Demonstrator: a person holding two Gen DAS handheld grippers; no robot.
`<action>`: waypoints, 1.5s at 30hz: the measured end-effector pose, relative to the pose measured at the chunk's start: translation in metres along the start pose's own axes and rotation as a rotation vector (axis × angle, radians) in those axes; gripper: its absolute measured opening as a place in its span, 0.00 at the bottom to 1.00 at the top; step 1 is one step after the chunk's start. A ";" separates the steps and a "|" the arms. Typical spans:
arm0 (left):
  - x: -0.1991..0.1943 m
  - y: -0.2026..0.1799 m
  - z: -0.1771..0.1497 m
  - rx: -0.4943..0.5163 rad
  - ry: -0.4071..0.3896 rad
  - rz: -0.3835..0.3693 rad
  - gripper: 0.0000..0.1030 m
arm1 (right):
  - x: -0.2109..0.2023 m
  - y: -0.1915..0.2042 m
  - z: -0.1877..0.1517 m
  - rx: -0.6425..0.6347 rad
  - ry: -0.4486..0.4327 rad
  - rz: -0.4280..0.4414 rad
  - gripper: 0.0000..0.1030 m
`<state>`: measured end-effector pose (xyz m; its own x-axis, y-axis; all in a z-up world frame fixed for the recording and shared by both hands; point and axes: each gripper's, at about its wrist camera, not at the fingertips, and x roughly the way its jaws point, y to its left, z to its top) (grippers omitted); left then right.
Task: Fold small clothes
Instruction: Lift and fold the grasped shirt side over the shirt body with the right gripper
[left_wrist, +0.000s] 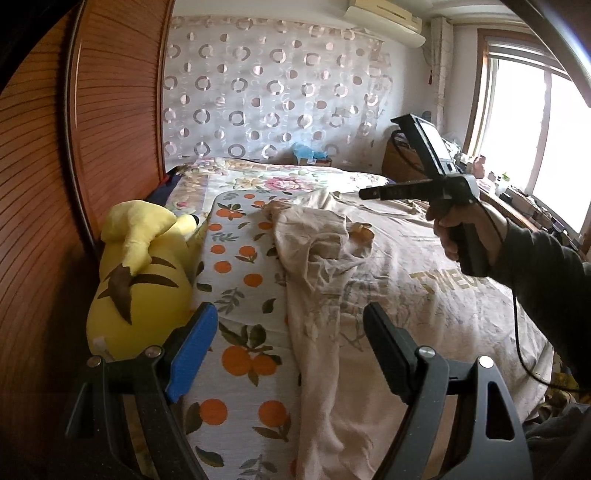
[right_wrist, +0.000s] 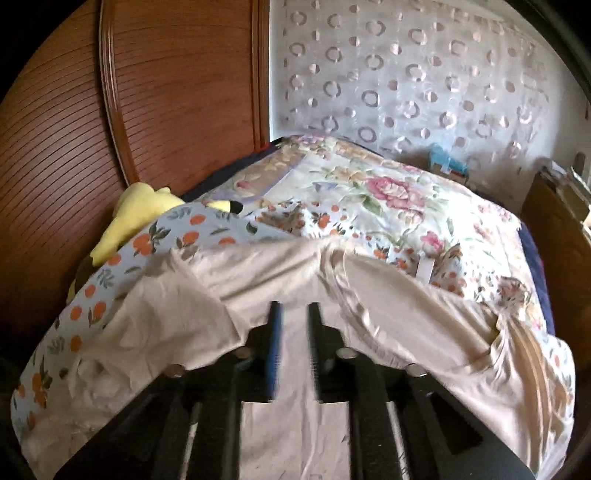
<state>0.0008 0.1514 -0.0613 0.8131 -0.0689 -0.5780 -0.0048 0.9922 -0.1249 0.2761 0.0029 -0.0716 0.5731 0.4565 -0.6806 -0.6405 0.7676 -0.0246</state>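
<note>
In the left wrist view, the left claw (left_wrist: 291, 328) hangs over the bed (left_wrist: 236, 295) with its two fingers spread wide and nothing between them. The cream T-shirt (left_wrist: 388, 280) lies on the bed, from about 12 o'clock to 3 o'clock of that claw. It has gold letters on it, and one part is bunched in a lump near the middle. A yellow Pikachu plush (left_wrist: 140, 280) sits at 10 o'clock, against the wooden headboard (left_wrist: 110, 110). The right claw (left_wrist: 369, 193) is up in the air at 2 o'clock, held in a hand (left_wrist: 456, 229). From here I cannot tell if it holds anything.

In the right wrist view, the right claw (right_wrist: 293, 350) has its fingers close together, with a thin gap between them. Cream cloth shows in the gap, but the picture is blurry, so I cannot tell if the claw pinches it. The T-shirt (right_wrist: 406, 314) spreads out at 9, 12 and 3 o'clock.

What could go wrong: the lump could get folded in and make a messy fold. The shirt could also slip if only a little edge is pinched.

Only the left view shows the gold letters and the window (left_wrist: 524, 122). Only the right view shows the right claw's fingers up close.
</note>
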 end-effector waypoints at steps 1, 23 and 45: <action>0.000 -0.001 0.000 0.002 0.001 -0.002 0.79 | 0.001 0.003 0.002 -0.008 -0.006 0.022 0.27; -0.001 -0.005 -0.003 -0.007 0.007 0.007 0.79 | 0.042 0.098 -0.029 -0.185 0.111 0.342 0.41; 0.004 -0.008 -0.008 -0.021 0.024 -0.009 0.79 | -0.037 0.064 -0.079 -0.132 0.061 0.338 0.06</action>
<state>-0.0010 0.1428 -0.0693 0.7990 -0.0807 -0.5959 -0.0096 0.9891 -0.1467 0.1737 -0.0008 -0.1054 0.2894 0.6437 -0.7085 -0.8510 0.5119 0.1174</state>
